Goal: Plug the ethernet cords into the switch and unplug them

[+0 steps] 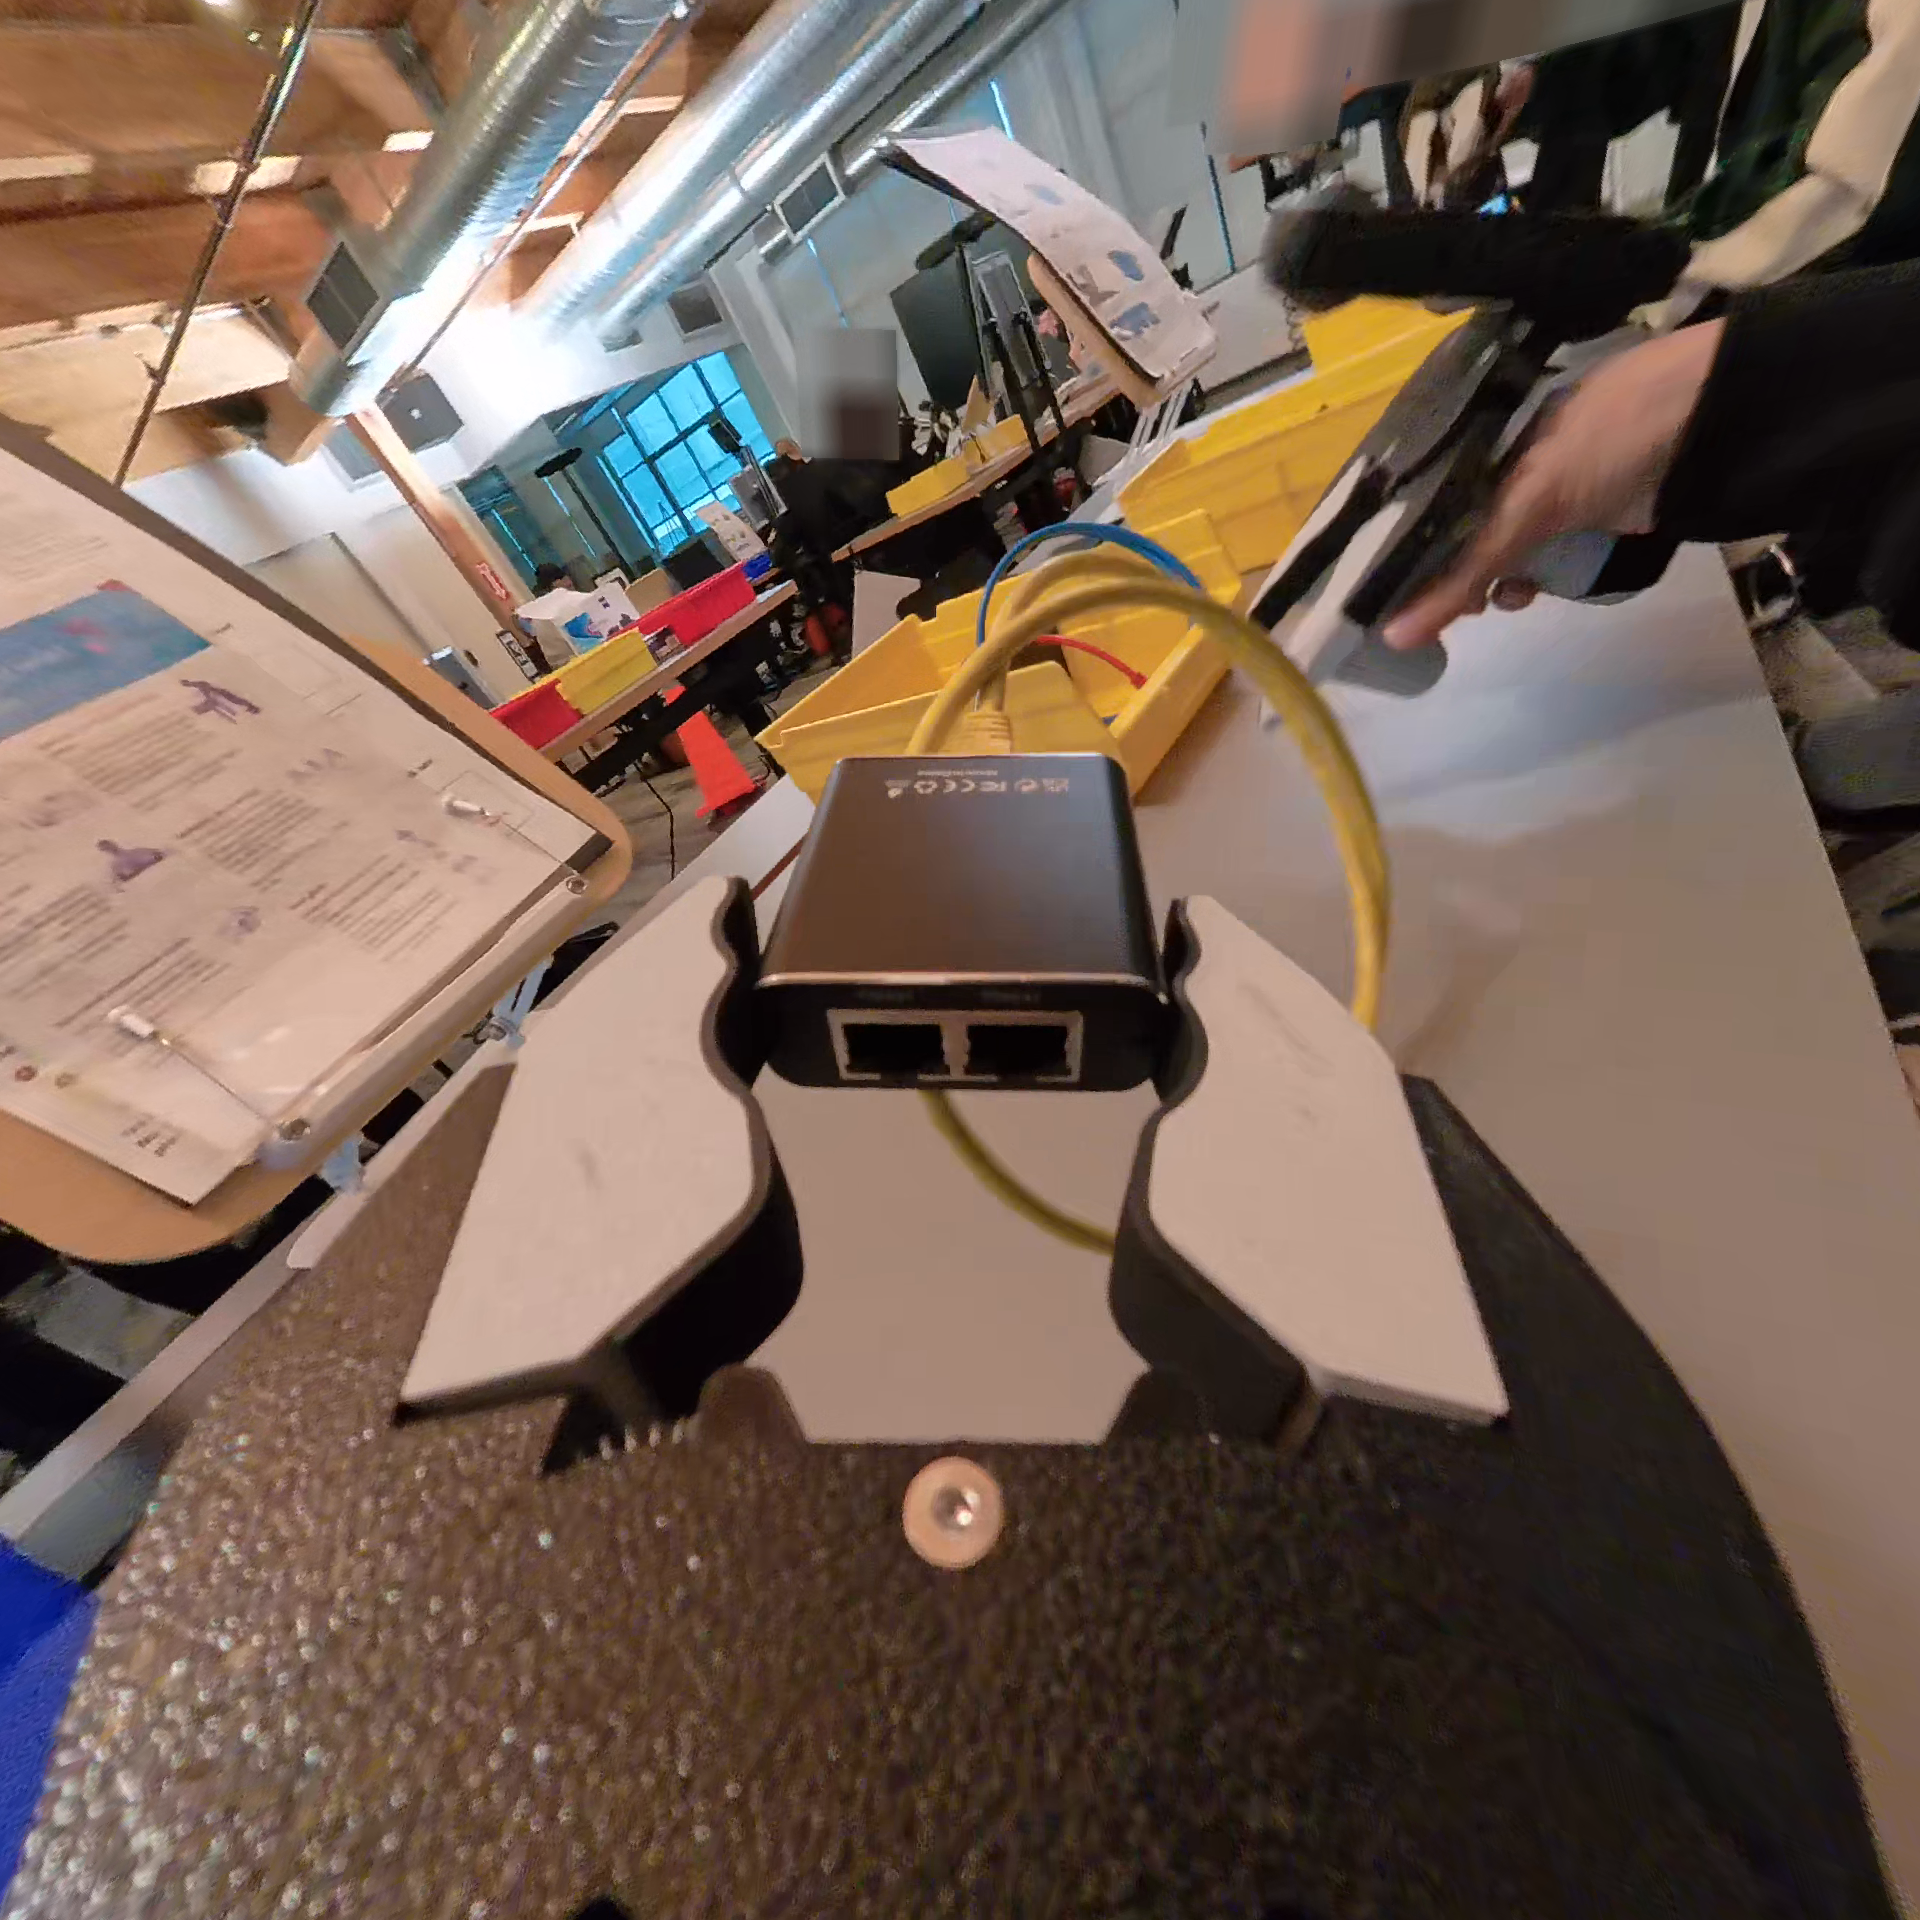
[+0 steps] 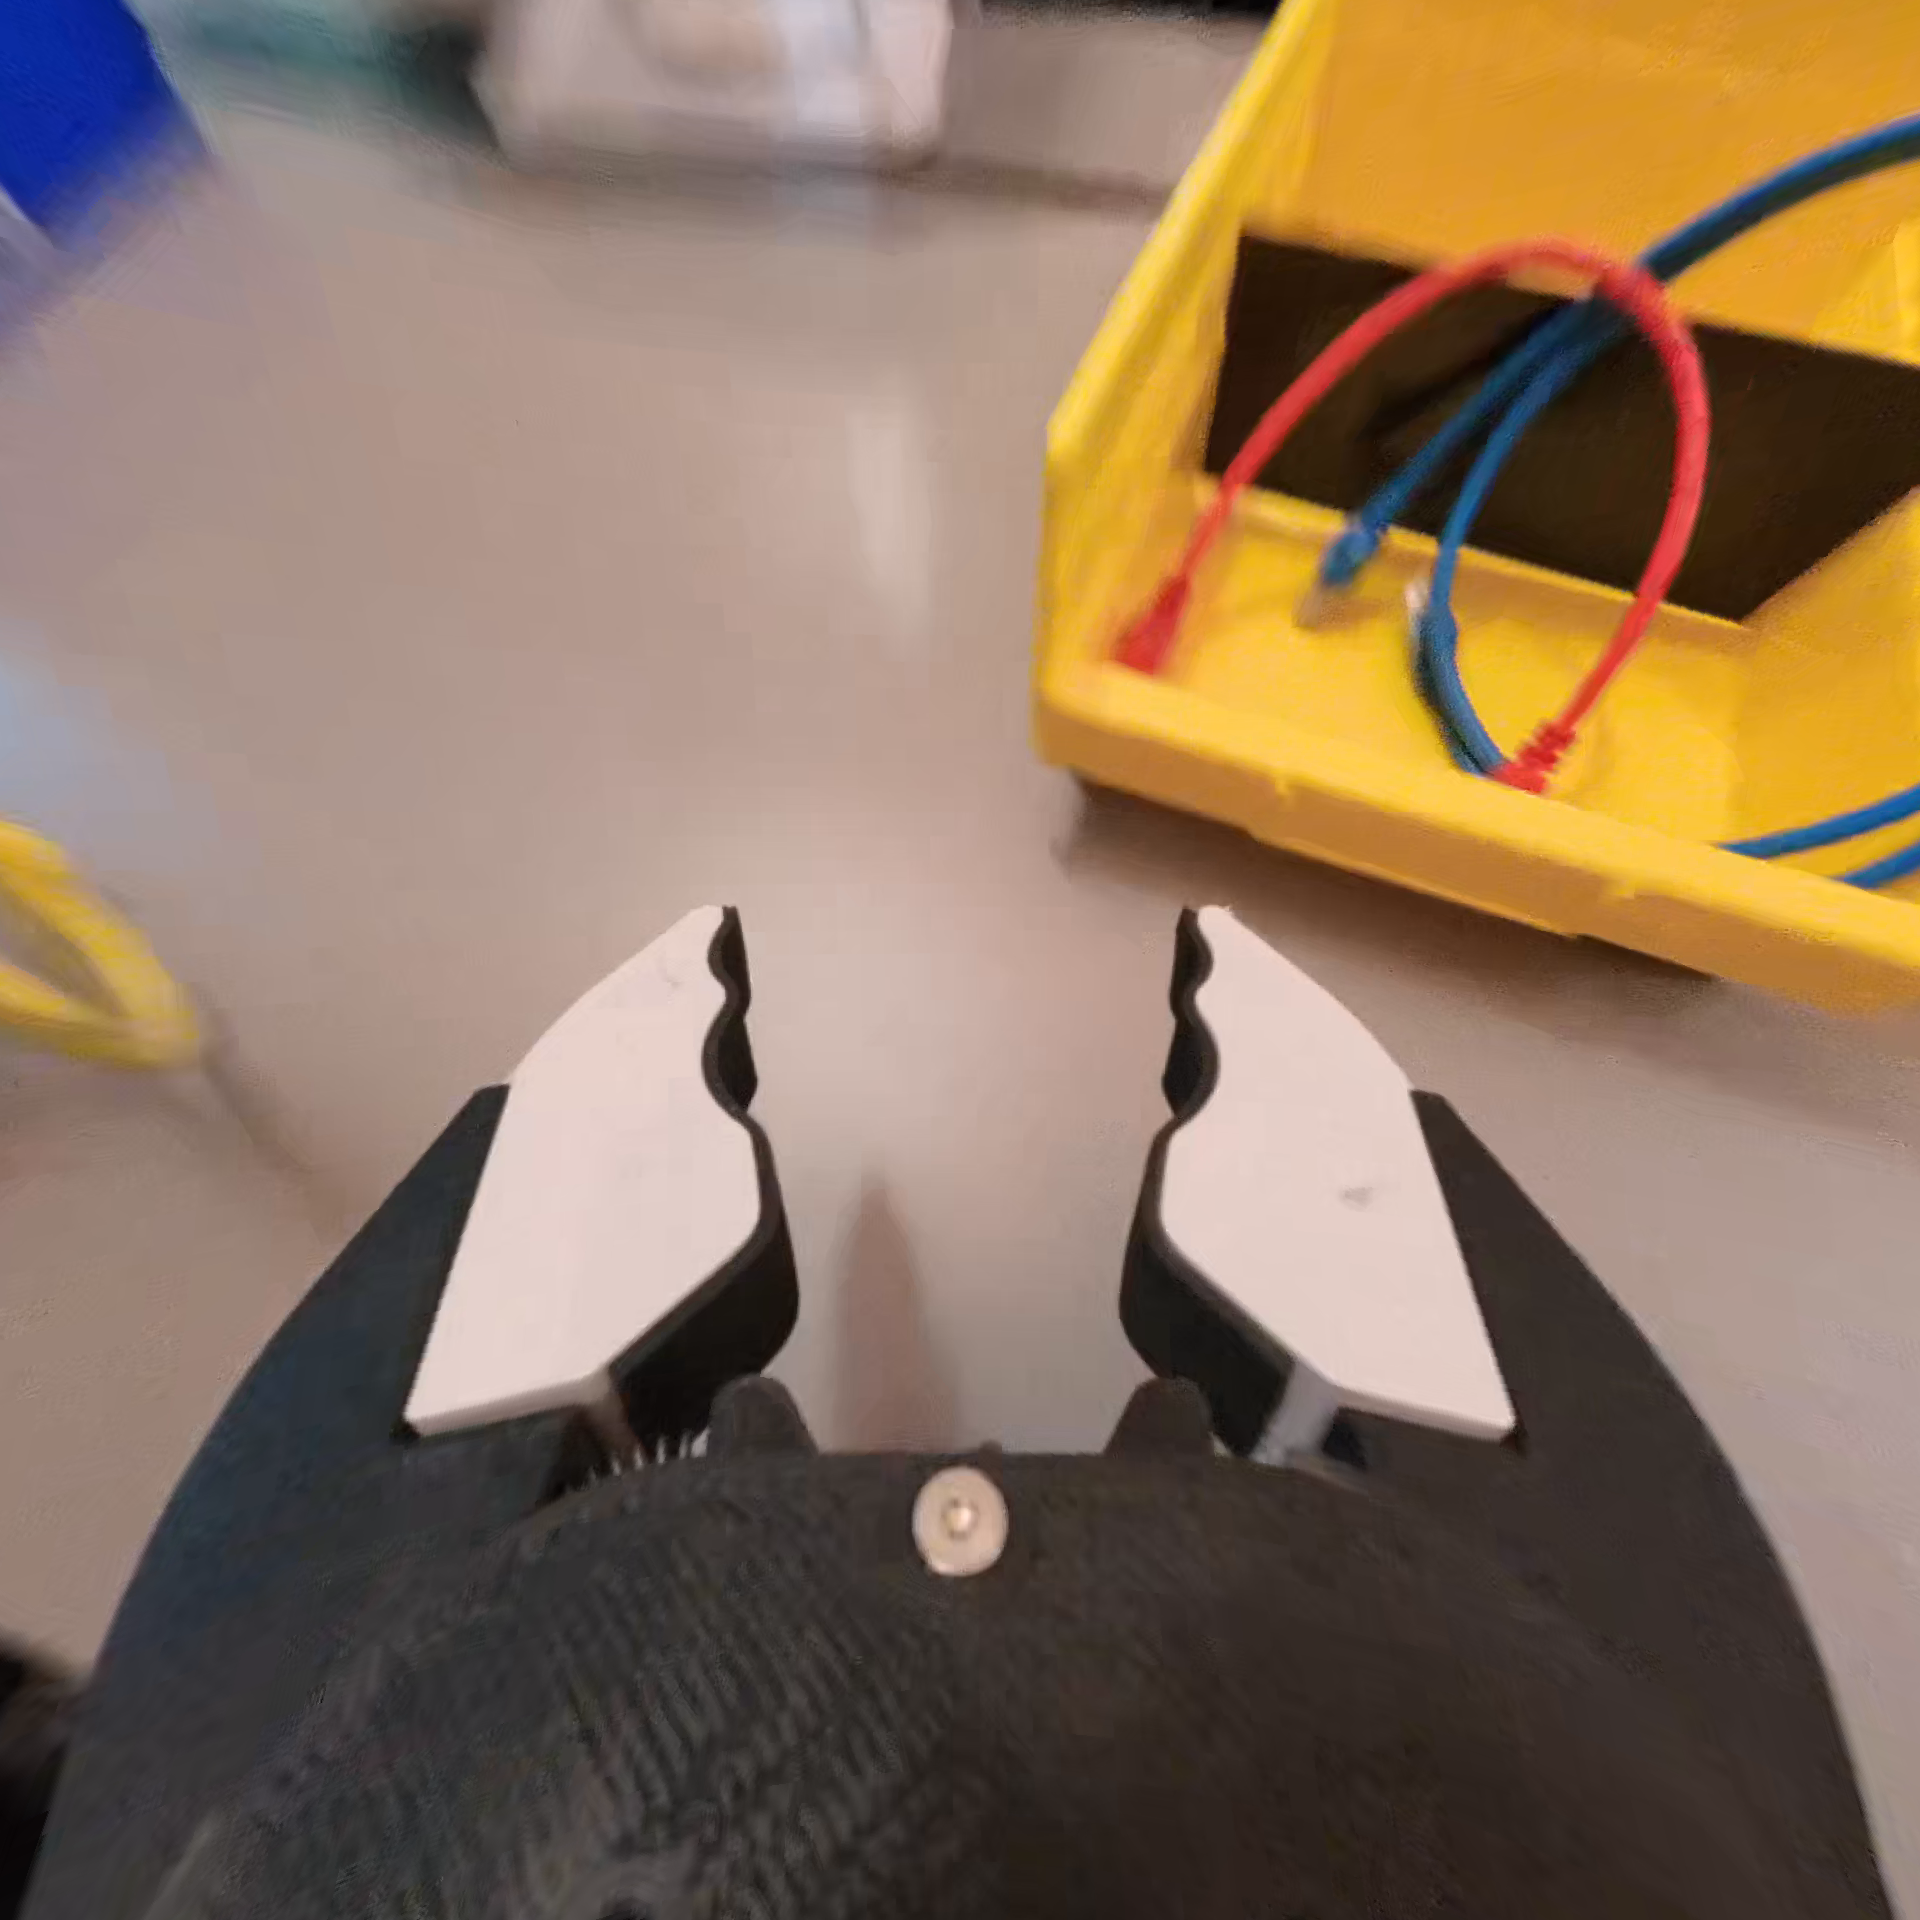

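Observation:
My left gripper (image 1: 958, 966) is shut on the black switch (image 1: 961, 883) and holds it above the grey table, two empty ports facing the camera. A yellow ethernet cord (image 1: 1340, 790) is plugged into the switch's far end and loops round to the right and under it. My right gripper (image 2: 958, 935) is open and empty over the table; it also shows in the left wrist view (image 1: 1382, 582), held by a hand at the upper right. A red cord (image 2: 1642, 416) and blue cords (image 2: 1486, 457) lie in a yellow bin (image 2: 1299, 748) ahead and to the right of it.
A clipboard with printed sheets (image 1: 260, 831) stands at the left of the left wrist view. Several more yellow bins (image 1: 1299, 457) line the table behind. A loop of the yellow cord (image 2: 94, 977) shows blurred at the left of the right wrist view. People sit at distant tables.

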Demonstrator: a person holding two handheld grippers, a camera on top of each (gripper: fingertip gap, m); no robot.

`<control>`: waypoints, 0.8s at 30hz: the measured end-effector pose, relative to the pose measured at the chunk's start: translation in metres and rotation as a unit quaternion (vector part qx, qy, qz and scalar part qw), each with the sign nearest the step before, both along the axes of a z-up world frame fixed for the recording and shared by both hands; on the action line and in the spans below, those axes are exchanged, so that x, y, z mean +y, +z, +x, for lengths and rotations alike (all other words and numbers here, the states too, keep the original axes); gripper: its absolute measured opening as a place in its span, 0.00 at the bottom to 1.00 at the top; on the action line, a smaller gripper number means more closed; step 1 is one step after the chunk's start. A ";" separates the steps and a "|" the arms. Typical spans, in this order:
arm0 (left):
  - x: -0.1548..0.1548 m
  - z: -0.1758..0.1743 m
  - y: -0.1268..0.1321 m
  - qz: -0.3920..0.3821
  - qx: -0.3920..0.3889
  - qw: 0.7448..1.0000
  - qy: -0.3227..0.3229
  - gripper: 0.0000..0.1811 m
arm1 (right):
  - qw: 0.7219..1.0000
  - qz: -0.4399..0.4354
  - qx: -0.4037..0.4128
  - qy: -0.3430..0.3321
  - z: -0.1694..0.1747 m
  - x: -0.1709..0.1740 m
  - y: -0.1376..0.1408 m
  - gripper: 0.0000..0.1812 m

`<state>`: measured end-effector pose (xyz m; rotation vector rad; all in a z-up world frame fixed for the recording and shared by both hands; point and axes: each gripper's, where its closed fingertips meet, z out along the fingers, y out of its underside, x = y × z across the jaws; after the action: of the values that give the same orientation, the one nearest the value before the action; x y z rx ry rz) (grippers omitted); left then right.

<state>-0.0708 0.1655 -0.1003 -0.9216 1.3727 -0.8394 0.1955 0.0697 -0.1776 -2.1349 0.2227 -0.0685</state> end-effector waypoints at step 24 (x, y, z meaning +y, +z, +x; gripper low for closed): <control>0.001 0.019 -0.012 -0.068 -0.038 0.997 0.026 0.40 | 0.758 0.259 0.585 0.127 -0.234 0.095 0.065 0.16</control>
<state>-0.0523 0.1665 -0.1125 -1.0162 1.2324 -0.9272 -0.0383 0.1644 -0.1129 -1.3486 0.5812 1.3647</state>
